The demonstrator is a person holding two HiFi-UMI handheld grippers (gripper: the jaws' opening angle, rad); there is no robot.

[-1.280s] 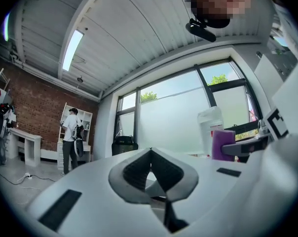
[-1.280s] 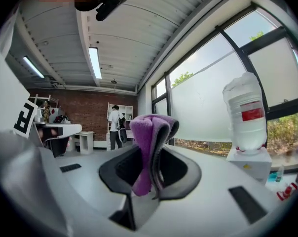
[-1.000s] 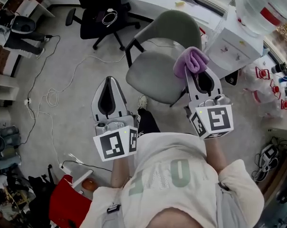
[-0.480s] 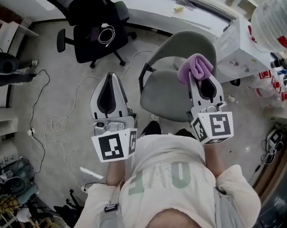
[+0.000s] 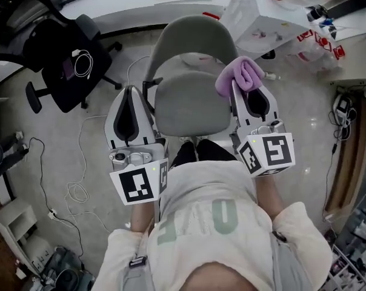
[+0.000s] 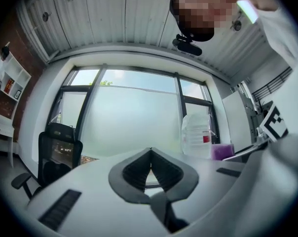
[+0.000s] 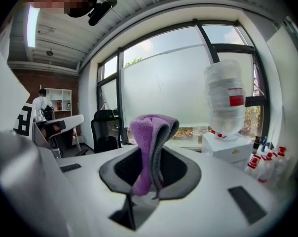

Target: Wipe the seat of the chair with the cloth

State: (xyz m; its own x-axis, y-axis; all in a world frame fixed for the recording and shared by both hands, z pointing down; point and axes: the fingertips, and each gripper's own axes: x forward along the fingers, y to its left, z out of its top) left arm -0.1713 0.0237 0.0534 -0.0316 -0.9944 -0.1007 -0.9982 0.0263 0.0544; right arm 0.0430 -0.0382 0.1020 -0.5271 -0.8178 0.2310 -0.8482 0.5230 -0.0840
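Holding the purple cloth [image 5: 239, 76] in a folded bunch, the right tool [image 5: 246, 91] is shown clamped on it at centre-right of the frame, over the right edge of the grey chair seat [image 5: 186, 105]. The left tool [image 5: 131, 91] is carried at centre-left, its jaws pressed together with nothing between them. The cloth appears to be raised clear of the seat, so wiping is judged not yet begun. Lowering the cloth onto the seat and sweeping it across are left to be done.

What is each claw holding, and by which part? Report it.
Right claw: shut on the purple cloth, pinched across its folded middle. Left claw: shut, holding nothing.
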